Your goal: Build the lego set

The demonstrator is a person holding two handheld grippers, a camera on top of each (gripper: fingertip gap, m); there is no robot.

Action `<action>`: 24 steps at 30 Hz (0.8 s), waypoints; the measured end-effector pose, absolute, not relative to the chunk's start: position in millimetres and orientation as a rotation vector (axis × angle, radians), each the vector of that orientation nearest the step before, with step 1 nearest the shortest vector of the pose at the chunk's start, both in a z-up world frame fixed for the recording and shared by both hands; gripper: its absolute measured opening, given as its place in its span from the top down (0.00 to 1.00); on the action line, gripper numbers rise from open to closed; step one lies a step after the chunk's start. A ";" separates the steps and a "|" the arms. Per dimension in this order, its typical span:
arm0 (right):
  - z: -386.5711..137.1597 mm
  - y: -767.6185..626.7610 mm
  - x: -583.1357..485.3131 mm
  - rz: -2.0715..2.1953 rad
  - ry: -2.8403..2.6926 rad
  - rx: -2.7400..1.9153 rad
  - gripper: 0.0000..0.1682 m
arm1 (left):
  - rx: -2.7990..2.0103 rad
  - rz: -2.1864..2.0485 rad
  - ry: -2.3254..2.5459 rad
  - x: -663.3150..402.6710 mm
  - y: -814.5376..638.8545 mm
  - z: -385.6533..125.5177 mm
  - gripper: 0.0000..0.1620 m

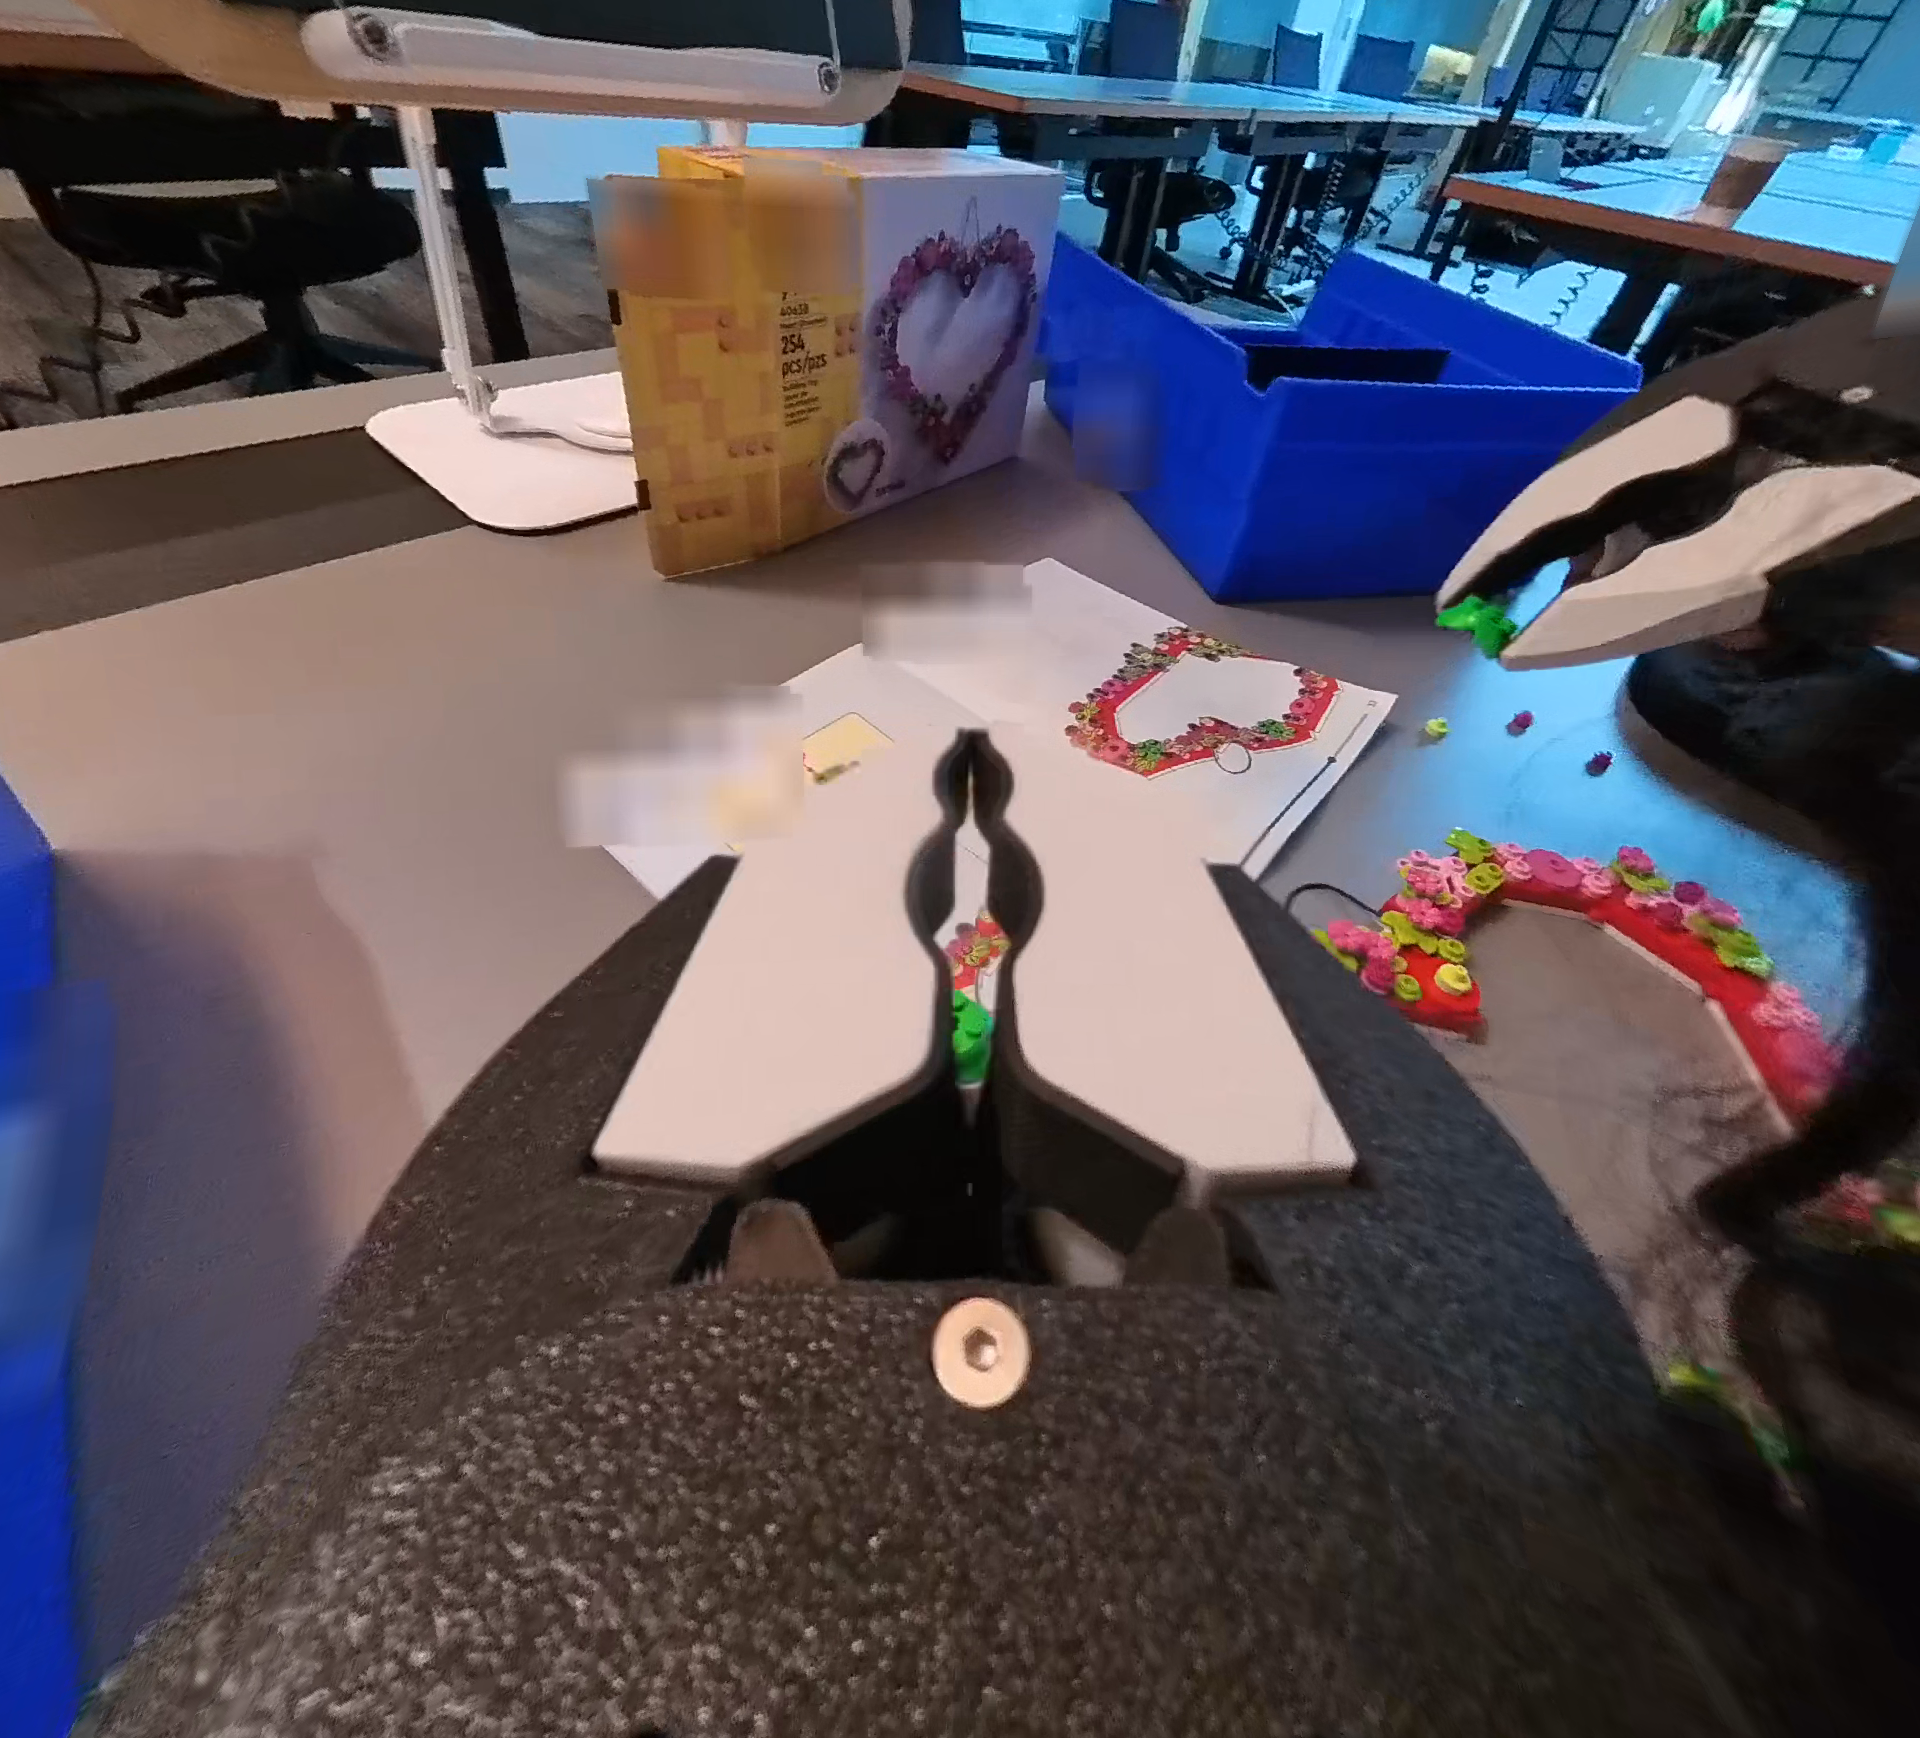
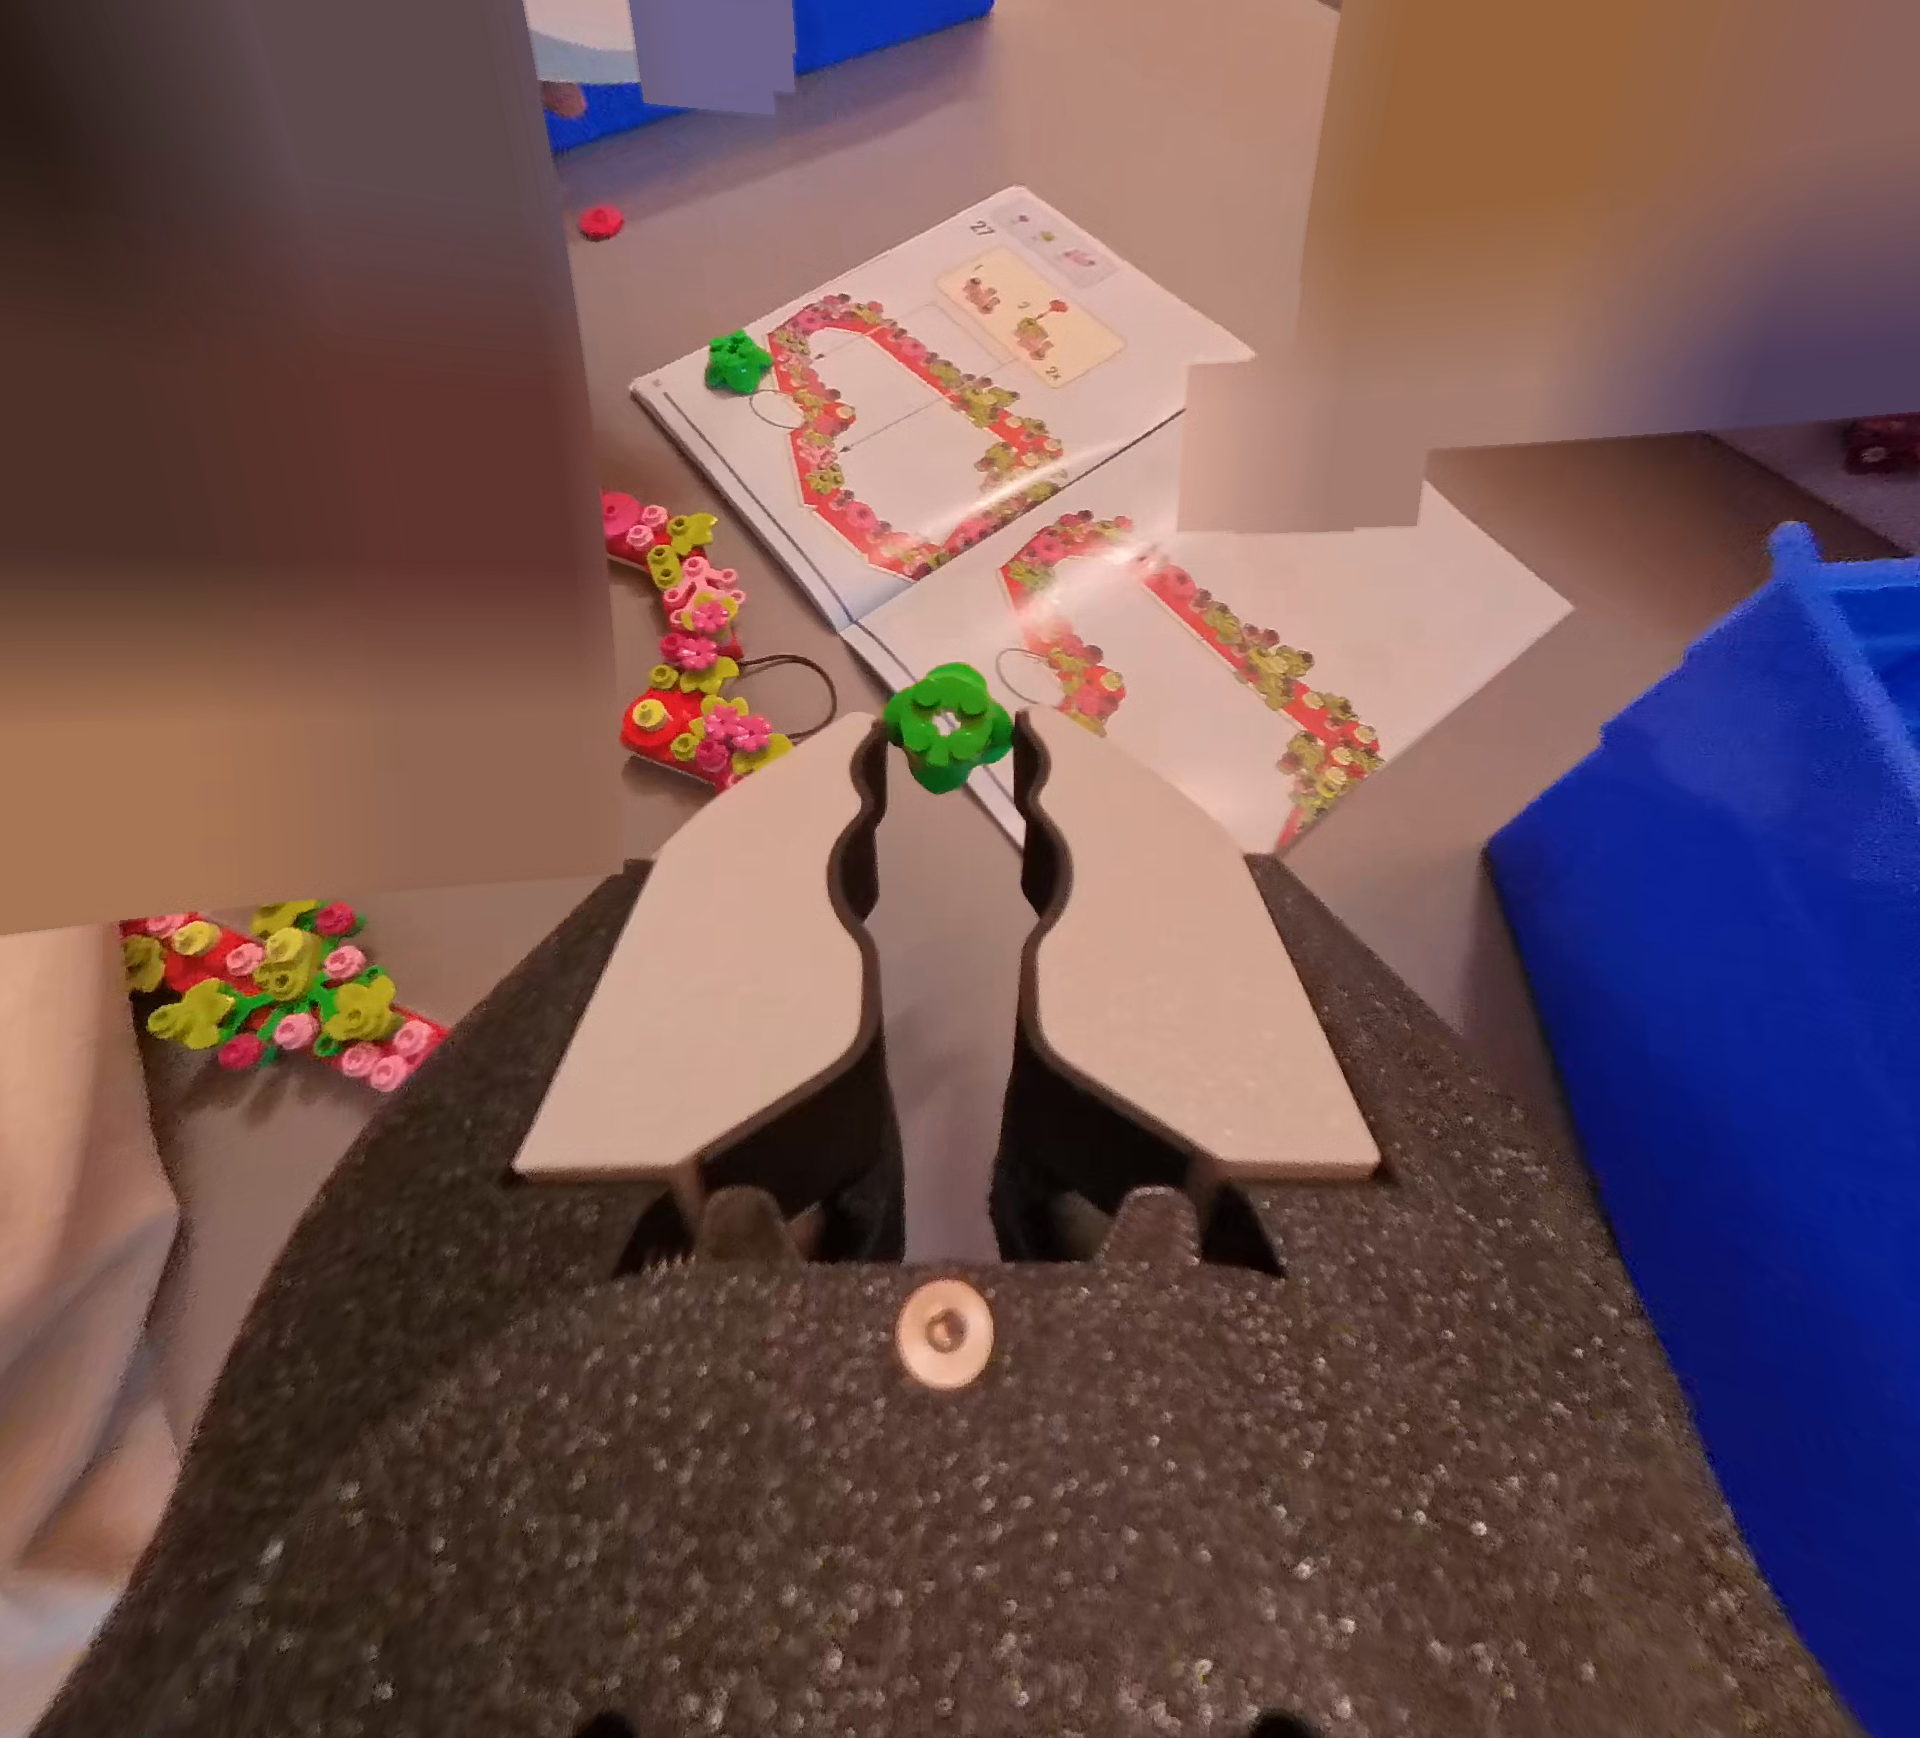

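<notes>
**A:** Where does the heart wreath (image 1: pixel 1621 940) lie from the right tongs (image 2: pixel 948 732)?

**B:** In the right wrist view it is on the desk (image 2: pixel 1143 78) off to the left of the tips and a little lower, its red arc dotted with pink and lime flowers, part of it hidden behind a blurred patch. The open instruction booklet (image 2: pixel 1039 462) lies straight ahead, under and beyond the tips.

**A:** And what are those tongs doing?

**B:** They are only narrowly parted, pinching a green leaf piece (image 2: pixel 948 730) right at the tips. The piece's studs and centre hole face the camera. I judge the coming move to be a swing leftward and down onto the wreath.

**A:** Which tongs are nearer to it?

**B:** Hard to rank. From the left tongs (image 1: pixel 971 758) the wreath sits just to the right, and the right tongs hover beyond it.

**A:** The left tongs?

**B:** Pressed together, tips all but touching, gripping nothing that I can see. A second green piece (image 2: pixel 736 362) rests on the booklet's far-left corner, with a few small loose bits (image 1: pixel 1519 724) on the desk ahead of the wreath.
</notes>
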State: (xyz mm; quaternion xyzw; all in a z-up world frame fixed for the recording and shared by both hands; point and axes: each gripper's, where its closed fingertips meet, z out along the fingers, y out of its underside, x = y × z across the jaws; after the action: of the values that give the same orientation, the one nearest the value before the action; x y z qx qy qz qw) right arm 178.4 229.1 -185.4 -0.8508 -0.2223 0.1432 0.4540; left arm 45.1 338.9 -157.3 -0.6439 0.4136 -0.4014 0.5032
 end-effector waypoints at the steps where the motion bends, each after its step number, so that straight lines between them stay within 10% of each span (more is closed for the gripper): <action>1: -186.2 229.4 176.5 0.356 -0.555 -2.100 0.86 | -1.556 -0.974 1.011 45.9 337.2 -157.6 1.00; 17: -197.7 210.0 160.7 0.417 -0.616 -2.147 0.86 | -1.568 -0.948 1.009 50.5 338.2 -162.1 0.89; 24: -212.4 195.0 161.5 0.394 -0.659 -2.222 0.86 | -1.541 -0.937 1.065 53.5 332.6 -161.7 1.00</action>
State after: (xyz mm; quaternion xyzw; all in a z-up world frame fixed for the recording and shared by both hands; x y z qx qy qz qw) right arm 161.5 195.0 -212.4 -0.8723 -0.2586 0.1548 0.3851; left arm 53.5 332.6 -161.7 -0.6371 0.4403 -0.3875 0.5001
